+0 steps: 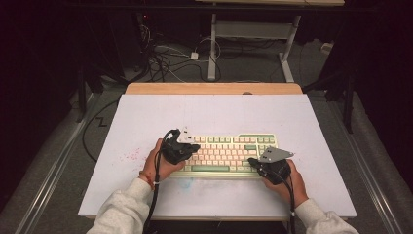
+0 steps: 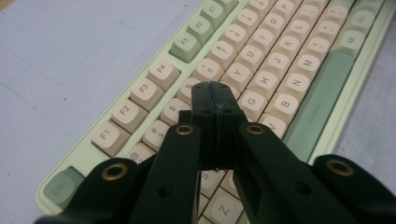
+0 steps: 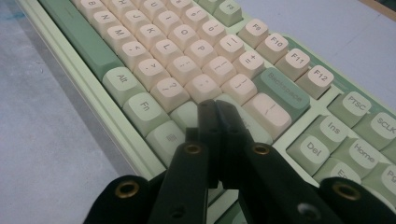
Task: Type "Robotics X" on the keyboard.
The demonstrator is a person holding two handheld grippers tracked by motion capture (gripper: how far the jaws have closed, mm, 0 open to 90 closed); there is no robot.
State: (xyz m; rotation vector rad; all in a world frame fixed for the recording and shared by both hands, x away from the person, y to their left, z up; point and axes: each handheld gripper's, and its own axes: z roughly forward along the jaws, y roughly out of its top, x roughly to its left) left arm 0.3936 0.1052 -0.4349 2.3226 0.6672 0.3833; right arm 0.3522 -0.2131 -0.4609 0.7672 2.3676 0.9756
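A cream and green keyboard (image 1: 229, 153) is lying on the white board (image 1: 146, 122) that is covering the table, toward the person's side and a little right of the middle. The left gripper (image 2: 215, 100) is hovering over the keyboard's left half with its jaws pressed together and nothing between them, its tips sitting just above the keys near the number row. The right gripper (image 3: 217, 112) is poised over the keyboard's right end with its jaws likewise closed flat against each other and holding nothing, tips close to the green key below Backspace.
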